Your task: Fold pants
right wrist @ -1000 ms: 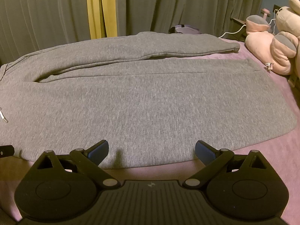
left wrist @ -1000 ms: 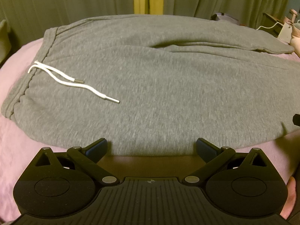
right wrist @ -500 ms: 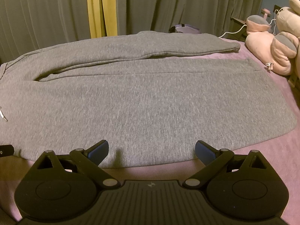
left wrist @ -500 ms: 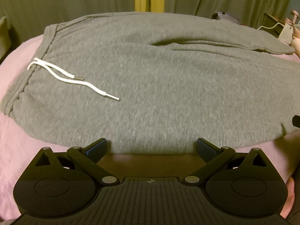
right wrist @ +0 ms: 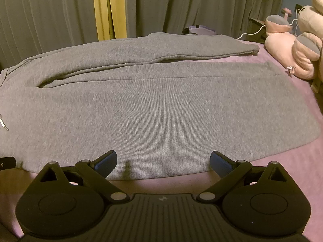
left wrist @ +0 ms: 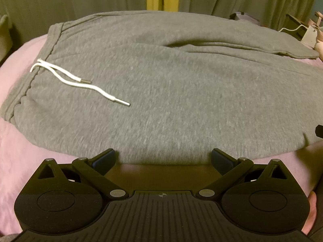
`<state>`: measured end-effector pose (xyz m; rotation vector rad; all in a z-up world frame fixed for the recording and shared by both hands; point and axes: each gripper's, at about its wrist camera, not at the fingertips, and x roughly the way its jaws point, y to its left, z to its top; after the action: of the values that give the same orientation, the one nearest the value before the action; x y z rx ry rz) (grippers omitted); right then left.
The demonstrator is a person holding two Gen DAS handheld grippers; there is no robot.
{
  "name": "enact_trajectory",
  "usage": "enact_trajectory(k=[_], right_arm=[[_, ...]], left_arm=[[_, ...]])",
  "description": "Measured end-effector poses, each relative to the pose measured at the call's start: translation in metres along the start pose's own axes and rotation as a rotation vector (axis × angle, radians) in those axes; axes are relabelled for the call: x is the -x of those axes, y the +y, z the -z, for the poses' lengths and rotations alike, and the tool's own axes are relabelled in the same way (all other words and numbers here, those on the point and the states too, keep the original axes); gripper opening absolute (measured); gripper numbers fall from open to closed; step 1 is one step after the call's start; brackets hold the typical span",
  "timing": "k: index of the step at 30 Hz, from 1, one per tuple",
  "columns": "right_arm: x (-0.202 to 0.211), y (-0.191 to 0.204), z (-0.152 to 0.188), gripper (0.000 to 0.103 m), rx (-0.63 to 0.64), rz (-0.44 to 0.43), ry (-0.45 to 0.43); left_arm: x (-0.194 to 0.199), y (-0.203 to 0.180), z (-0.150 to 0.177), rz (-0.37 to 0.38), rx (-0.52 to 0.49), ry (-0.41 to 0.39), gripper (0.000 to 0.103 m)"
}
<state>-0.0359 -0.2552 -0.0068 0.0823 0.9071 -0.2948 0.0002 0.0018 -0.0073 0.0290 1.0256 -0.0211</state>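
Note:
Grey sweatpants lie flat across a pink bed, waistband to the left with a white drawstring resting on the cloth. In the right wrist view the two legs stretch rightward, the far leg lying apart behind the near one. My left gripper is open at the near hem of the hip area, nothing between its fingers. My right gripper is open too, at the near edge of the front leg, just short of the cloth or over its edge.
The pink bed cover shows around the pants. Pink and grey plush toys sit at the right end. Grey-green curtains with a yellow strip hang behind. A white cable and small items sit at the far right.
The left wrist view has shifted slightly, so the pants sit a little lower and closer. The right view is almost unchanged. Both grippers stay open.

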Motion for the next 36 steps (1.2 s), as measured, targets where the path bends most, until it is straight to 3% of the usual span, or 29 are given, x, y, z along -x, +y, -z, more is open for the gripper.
enact_trajectory(k=[36], right_arm=[[-0.0010, 0.0001, -0.0001, 0.099, -0.001, -0.002, 0.003]], left_arm=[[0.0003, -0.0006, -0.0023, -0.012, -0.013, 0.011, 0.103]])
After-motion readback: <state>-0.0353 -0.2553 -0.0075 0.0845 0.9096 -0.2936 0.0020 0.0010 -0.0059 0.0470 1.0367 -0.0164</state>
